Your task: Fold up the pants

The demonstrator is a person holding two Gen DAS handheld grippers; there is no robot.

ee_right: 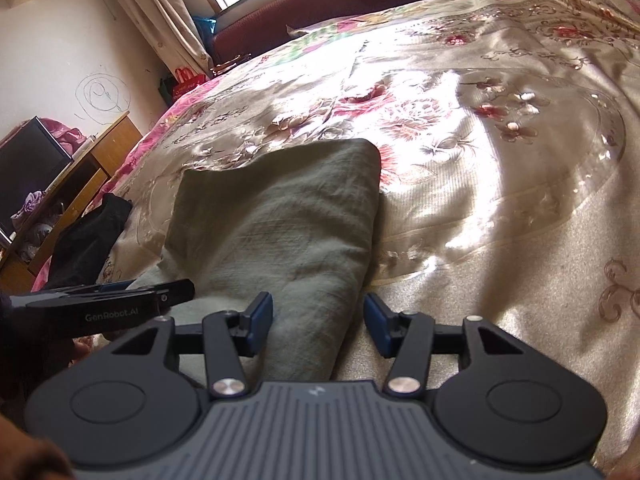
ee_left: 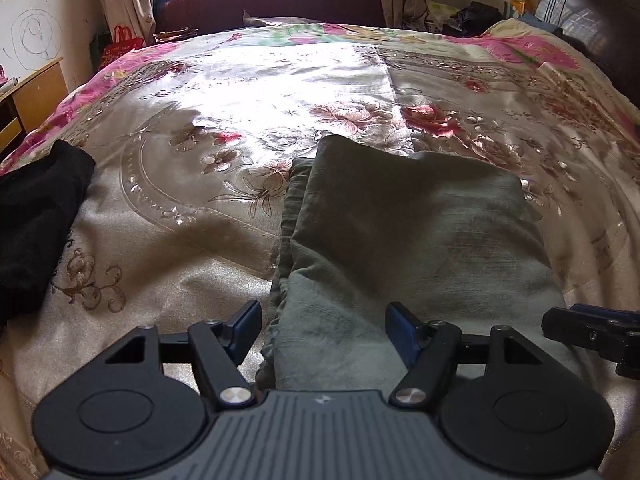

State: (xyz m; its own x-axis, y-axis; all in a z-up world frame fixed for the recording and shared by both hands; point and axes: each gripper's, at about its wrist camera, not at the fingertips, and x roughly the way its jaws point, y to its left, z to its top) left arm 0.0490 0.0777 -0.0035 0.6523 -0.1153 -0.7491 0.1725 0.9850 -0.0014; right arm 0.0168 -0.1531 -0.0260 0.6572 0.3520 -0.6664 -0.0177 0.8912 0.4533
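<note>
Pants (ee_left: 400, 232) seen folded into grey-green bundle on bed (ee_left: 200, 240), centre of both frames, long axis running from lower edge toward upper centre. Left tongs (ee_left: 324, 332) held apart over near end, straddling left edge. Right tongs (ee_right: 318, 322) also apart, straddling right edge (nothing gripped). Both equally near; next fold judged lengthwise, away from tongs.

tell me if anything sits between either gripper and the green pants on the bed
Nothing visible does. The left gripper and right gripper are both open right at the near edge of the folded green pants. The black garment lies off to the left, apart.
</note>
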